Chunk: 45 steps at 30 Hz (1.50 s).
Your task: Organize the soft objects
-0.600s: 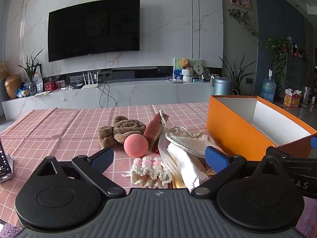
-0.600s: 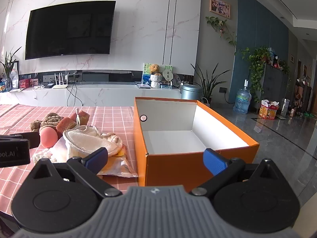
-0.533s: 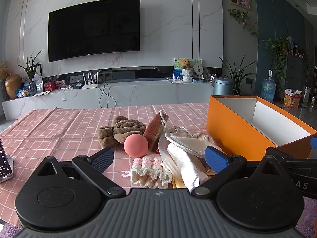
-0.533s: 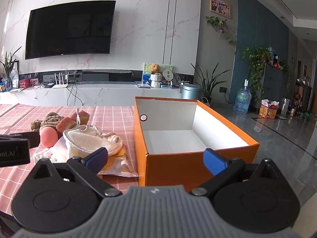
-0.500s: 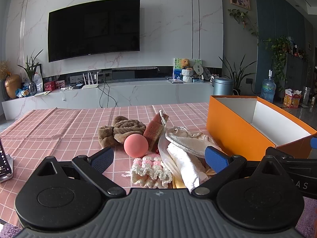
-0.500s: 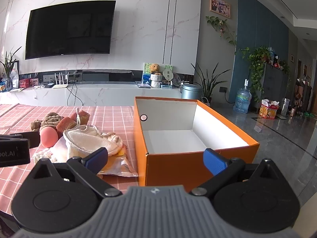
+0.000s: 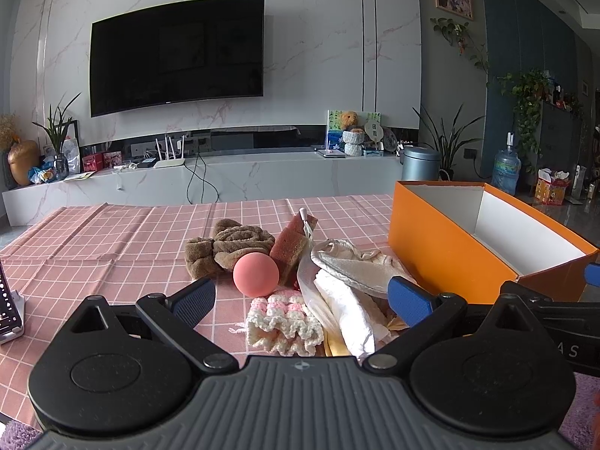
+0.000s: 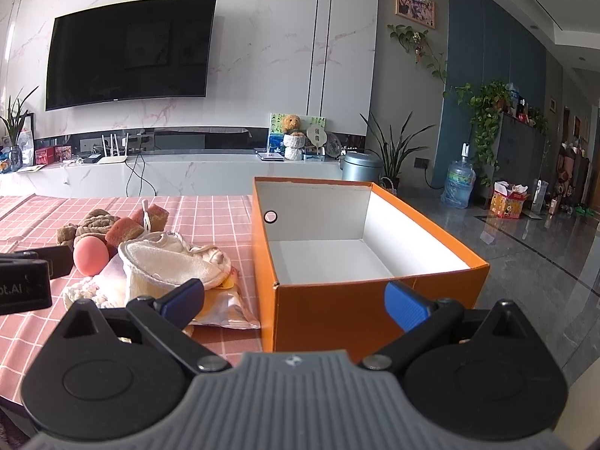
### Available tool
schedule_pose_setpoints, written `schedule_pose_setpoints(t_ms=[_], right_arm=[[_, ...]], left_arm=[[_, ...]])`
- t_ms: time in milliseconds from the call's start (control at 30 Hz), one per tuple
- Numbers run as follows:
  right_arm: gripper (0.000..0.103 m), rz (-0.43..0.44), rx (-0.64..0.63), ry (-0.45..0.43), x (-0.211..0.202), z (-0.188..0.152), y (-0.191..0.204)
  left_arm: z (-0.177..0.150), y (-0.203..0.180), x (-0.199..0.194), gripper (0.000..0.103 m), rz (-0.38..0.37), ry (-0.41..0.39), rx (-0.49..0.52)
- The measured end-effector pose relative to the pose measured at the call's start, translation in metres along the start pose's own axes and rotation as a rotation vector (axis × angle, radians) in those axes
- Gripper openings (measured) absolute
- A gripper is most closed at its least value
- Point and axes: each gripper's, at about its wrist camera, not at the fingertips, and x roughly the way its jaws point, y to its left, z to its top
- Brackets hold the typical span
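A heap of soft things lies on the pink checked tablecloth [image 7: 112, 247]: a pink ball [image 7: 256, 274], a brown towel [image 7: 228, 247], a reddish sponge [image 7: 290, 245], a pink-and-white knitted piece [image 7: 283, 320], a cream cloth pad [image 7: 356, 266] and a white cloth [image 7: 347, 313]. My left gripper [image 7: 302, 298] stands open just short of the heap, nothing between its fingers. An empty orange box [image 8: 360, 247] with a white inside sits to the right of the heap. My right gripper [image 8: 294, 300] is open in front of the box's near wall.
A crinkled plastic packet [image 8: 225, 309] lies under the cloths beside the box. A phone-like device [image 7: 9, 309] rests at the table's left edge. The left gripper's body [image 8: 26, 277] shows at the left of the right wrist view. A TV cabinet stands behind the table.
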Motion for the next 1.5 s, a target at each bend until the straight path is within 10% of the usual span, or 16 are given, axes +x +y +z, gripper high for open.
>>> schedule_pose_setpoints(t_ms=[1500], right_arm=[[0.101, 0.004, 0.005, 0.048, 0.0059, -0.0016, -0.0024]], left_arm=[[-0.0012, -0.0056, -0.0075, 0.103, -0.002, 0.003, 0.003]])
